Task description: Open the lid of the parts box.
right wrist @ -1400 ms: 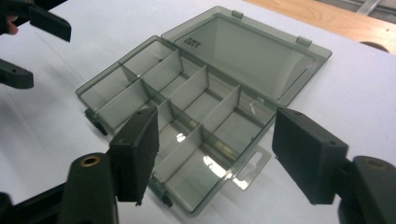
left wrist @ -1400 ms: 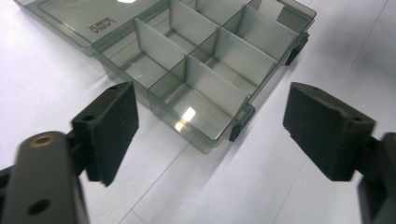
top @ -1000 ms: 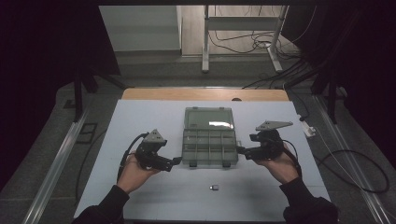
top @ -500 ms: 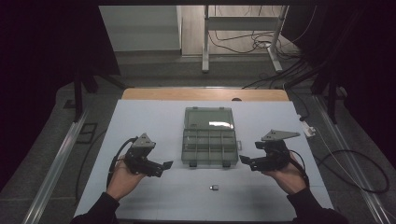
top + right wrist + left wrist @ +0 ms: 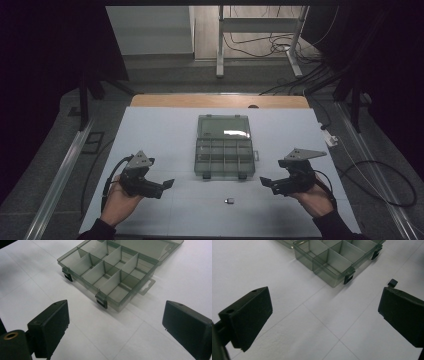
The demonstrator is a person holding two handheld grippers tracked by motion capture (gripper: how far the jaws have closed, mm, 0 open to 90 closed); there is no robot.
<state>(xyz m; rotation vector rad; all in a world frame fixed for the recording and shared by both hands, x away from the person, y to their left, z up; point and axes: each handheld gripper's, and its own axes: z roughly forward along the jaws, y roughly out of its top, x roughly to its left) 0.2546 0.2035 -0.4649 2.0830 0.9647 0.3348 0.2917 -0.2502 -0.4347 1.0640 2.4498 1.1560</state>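
Note:
A clear smoky compartment box [image 5: 223, 150] lies open at the table's middle, its lid folded back and its several cells empty [image 5: 337, 257] [image 5: 112, 270]. A small dark piece [image 5: 229, 201] [image 5: 393, 282] rests on the white table just in front of the box. My left gripper [image 5: 165, 187] [image 5: 324, 315] hovers left of the box and points toward it; it is open. My right gripper [image 5: 266, 183] [image 5: 116, 325] mirrors it on the right, also open. Both pairs of jaws have just been opening, with nothing between them.
The white table [image 5: 165, 135] has a wooden strip [image 5: 220, 101] along its far edge. A small white item [image 5: 330, 137] sits at the right edge. Cables [image 5: 385, 175] trail on the floor to the right, and metal stand legs [image 5: 220, 45] rise beyond the table.
Both hands drew back from the box's front corners, the left going left and nearer the person, the right going right and nearer. Both jaws spread wider.

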